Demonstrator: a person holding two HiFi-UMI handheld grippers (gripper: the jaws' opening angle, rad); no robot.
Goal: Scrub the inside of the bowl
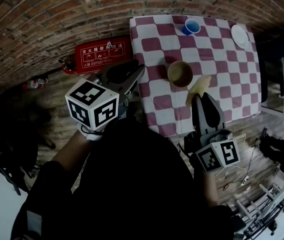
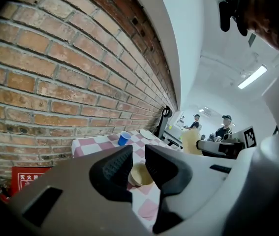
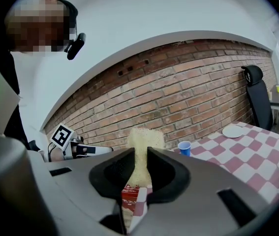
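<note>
A tan bowl [image 1: 180, 74] stands upright on the pink-and-white checked table [image 1: 232, 84]. In the left gripper view the bowl [image 2: 140, 175] shows through the narrow slit between the jaws. My right gripper [image 1: 200, 98] hovers over the table's near edge, just right of the bowl, shut on a yellow sponge [image 1: 198, 87]. That sponge [image 3: 144, 141] sticks up past the jaws of the right gripper [image 3: 140, 163]. My left gripper [image 1: 130, 77] hangs off the table's left edge, apart from the bowl. The left gripper [image 2: 139, 168] has its jaws almost together and holds nothing.
A blue cup [image 1: 191, 27] and a white plate [image 1: 239, 35] sit at the table's far side. A red box [image 1: 99, 56] lies on the floor by the brick wall. A black chair [image 3: 255, 92] stands beyond the table. People [image 2: 223, 127] stand in the background.
</note>
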